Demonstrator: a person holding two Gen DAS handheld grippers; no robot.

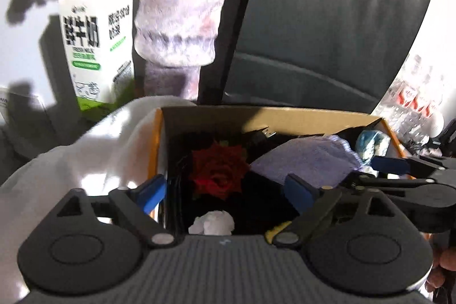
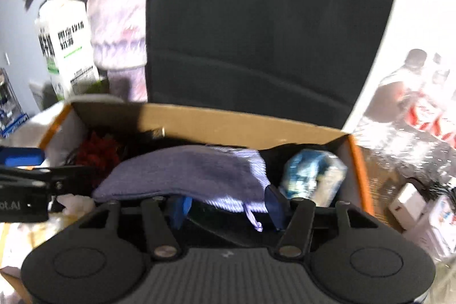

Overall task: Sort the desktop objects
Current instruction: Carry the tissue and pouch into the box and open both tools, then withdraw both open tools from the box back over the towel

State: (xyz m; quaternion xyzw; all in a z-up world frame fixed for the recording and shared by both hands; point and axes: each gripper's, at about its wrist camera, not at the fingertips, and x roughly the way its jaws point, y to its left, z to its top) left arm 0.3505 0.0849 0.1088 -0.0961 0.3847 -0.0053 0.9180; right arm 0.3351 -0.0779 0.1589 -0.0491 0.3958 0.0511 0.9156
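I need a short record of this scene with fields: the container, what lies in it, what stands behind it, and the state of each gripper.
container: open cardboard box
contents: red rose, purple pouch, crumpled white paper, blue-white packet
behind box: milk carton, wrapped vase, dark bag
left gripper: open, over the rose, holding nothing
right gripper: open, at the pouch's near edge; pads not pressing it

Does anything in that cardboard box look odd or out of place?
A red rose lies loose in the cardboard box among a purple pouch, crumpled white paper and a cable plug, an odd jumble.
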